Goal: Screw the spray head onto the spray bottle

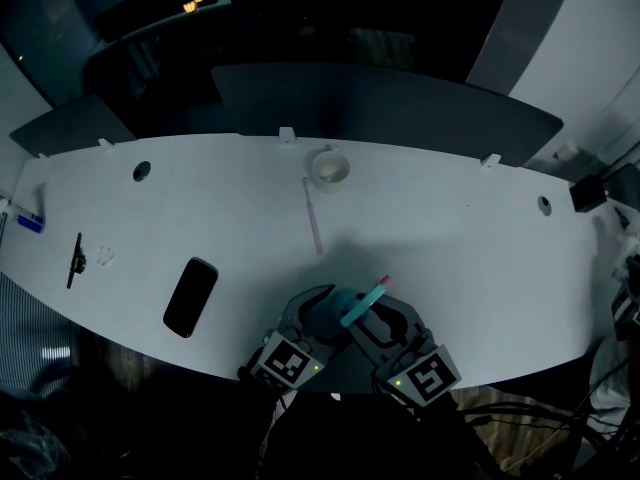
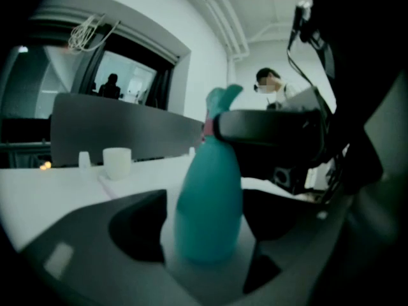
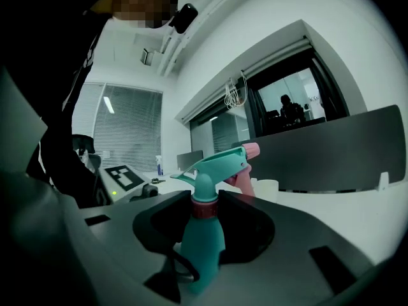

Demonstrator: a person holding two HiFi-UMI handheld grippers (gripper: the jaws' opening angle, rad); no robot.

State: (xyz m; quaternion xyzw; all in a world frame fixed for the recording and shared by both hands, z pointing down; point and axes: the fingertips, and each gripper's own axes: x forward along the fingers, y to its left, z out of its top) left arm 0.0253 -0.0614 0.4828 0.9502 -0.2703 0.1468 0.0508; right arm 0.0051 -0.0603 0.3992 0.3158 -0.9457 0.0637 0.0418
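The head view is dim with a cold blue cast. Only the long white desk catches light, and the room beyond it sinks into near black. Small warm lamps glow at the upper left. A soft shadow spreads on the desk.

Both gripper views are brighter, with black corners and bowed lines. The left gripper view shows the teal plastic spray bottle blurred close to the lens. The right gripper view shows the teal spray head with pink nozzle sharper against bright white walls.
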